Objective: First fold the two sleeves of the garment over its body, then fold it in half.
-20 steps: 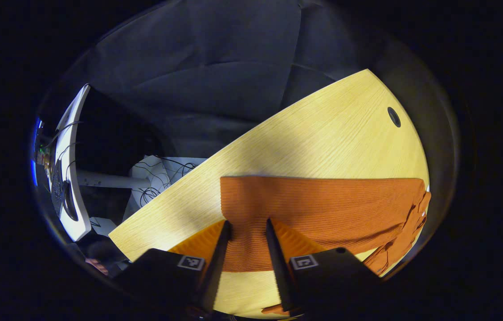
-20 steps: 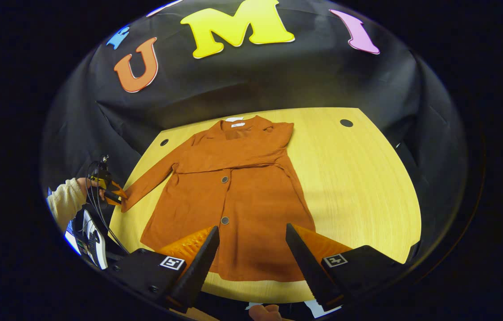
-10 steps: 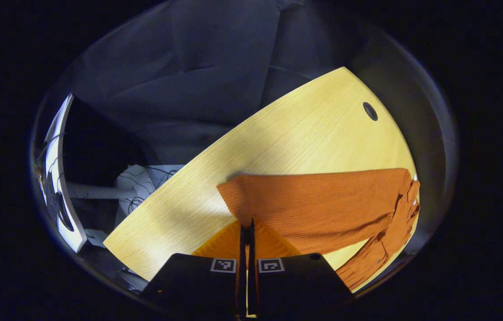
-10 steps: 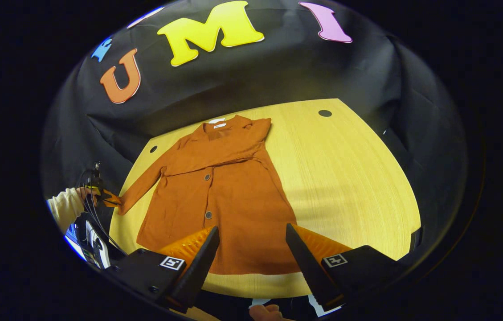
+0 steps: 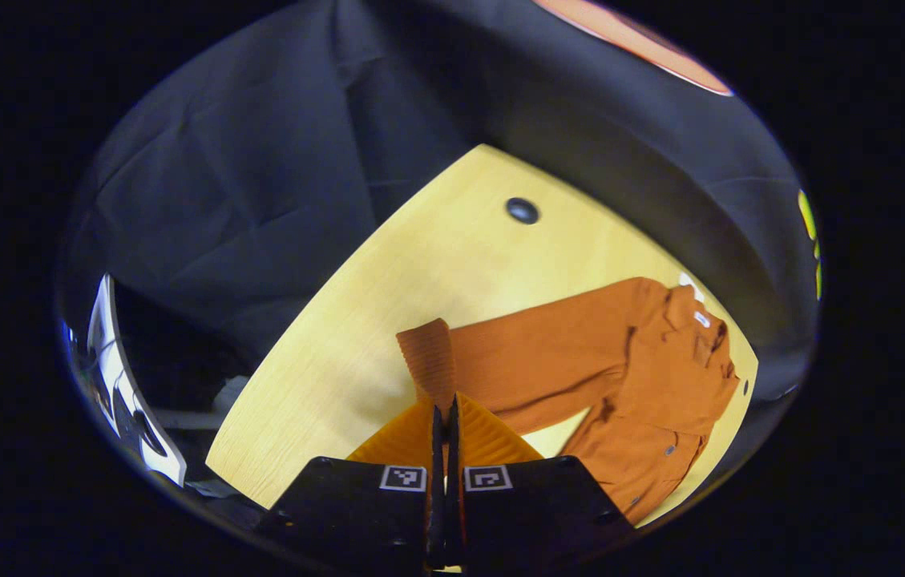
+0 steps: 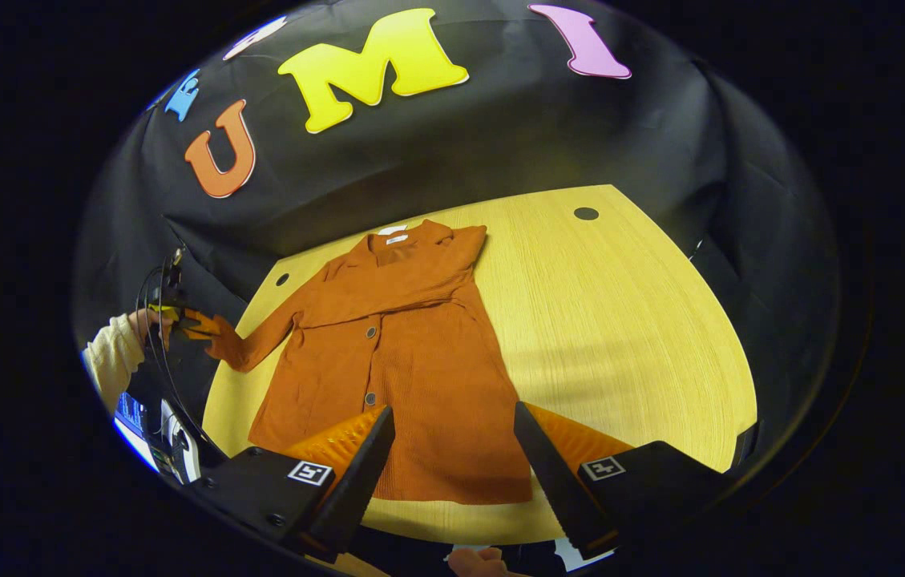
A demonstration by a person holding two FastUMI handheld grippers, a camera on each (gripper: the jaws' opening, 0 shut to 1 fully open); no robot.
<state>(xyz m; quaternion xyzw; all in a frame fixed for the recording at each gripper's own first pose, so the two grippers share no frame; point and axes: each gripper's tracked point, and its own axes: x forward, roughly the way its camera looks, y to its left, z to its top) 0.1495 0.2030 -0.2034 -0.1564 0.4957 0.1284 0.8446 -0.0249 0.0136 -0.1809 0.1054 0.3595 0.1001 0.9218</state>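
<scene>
The orange garment [image 6: 404,361] lies flat on the wooden counter [image 6: 628,320], collar toward the booth wall, one sleeve [image 6: 420,280] folded across the chest. The left claw [image 5: 444,413] is pressed together on the cuff [image 5: 430,357] of the other sleeve, at the counter's left edge. The right claw [image 6: 452,449] hangs spread above the hem, touching nothing. The right gripper view shows the left claw [image 6: 199,324] with a hand [image 6: 149,320] holding it. Cable holes [image 6: 585,213] mark the counter's far corners.

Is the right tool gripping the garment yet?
No: the right tool hovers open above the garment hem, its fingers spread apart and pressing on nothing.
</scene>
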